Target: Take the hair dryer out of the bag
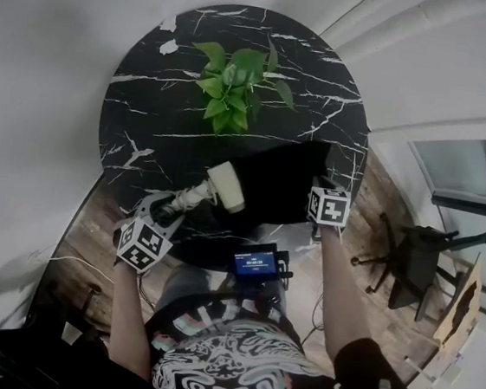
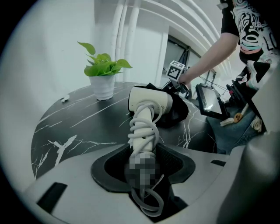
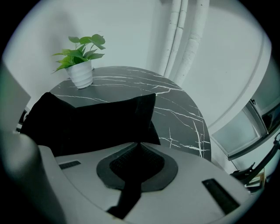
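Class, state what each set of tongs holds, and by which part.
Left tongs grip the white plastic hair dryer by its cord-wrapped handle; right tongs pinch an edge of the black fabric bag.

The right hand-held gripper [image 3: 138,145] pinches the black bag [image 3: 87,122]; a potted plant [image 3: 81,65] stands beyond.

The desk [image 1: 148,109] is viewed from the head, steeply downward. The left claw view is taken low and close at the desk's near edge, facing across it toward the right claw [image 2: 175,89]; the right claw view is aimed over the bag [image 3: 87,122] toward the wall [image 3: 131,35]. Plant [image 1: 233,88] and bag are shared by all three.
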### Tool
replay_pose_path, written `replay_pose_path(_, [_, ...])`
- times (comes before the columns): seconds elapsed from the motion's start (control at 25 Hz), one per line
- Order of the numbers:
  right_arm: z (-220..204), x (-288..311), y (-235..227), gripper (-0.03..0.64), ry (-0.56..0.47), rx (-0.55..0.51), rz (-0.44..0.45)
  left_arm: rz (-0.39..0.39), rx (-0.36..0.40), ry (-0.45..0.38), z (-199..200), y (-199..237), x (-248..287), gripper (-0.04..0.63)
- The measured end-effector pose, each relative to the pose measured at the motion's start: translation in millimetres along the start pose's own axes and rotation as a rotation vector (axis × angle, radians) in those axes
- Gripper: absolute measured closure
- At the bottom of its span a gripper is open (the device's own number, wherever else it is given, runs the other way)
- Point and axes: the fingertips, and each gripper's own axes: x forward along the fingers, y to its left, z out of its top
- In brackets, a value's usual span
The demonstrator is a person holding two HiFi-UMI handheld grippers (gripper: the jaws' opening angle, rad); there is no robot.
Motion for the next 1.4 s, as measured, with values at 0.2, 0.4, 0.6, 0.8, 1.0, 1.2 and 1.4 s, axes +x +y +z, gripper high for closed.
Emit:
replay_pose_path(0.2, [-1, 0, 0, 0.595, -0.001, 0.001, -0.007, -0.021, -0.035, -0.001, -1, 0, 1, 0.399])
replay_pose_path(0.4, [-1, 0, -1, 0.595, -0.015, 0.007, -0.017, 0.019, -0.059, -0.015, 0, 0, -1, 0.394])
replay_pose_path(0.6, [0, 0, 0, 0.595, -0.019, -0.003, -0.02, 0.059, -0.061, -0.011, -2, 6, -2, 0.343])
replay_pose_path(0.8, [-1, -1, 1, 0.595, -0.021, -0.019, -0.029, 0.062, -0.052, -0.007, 0, 6, -4, 0.333])
replay_pose_path(1.0, [-1, -1, 1, 0.595, -0.031, -0.02, -0.027, 0.062, -0.088, -0.049, 7, 7, -8, 0.314])
replay_pose_path(1.2, [0, -1, 1, 0.595, -0.036, -0.022, -0.032, 0.066, -0.095, -0.068, 15, 9, -12, 0.303])
replay_pose_path(1.4, [0, -1, 1, 0.594, -0.031, -0.054, -0.044, 0.07, -0.09, -0.087, 22, 11, -11, 0.302])
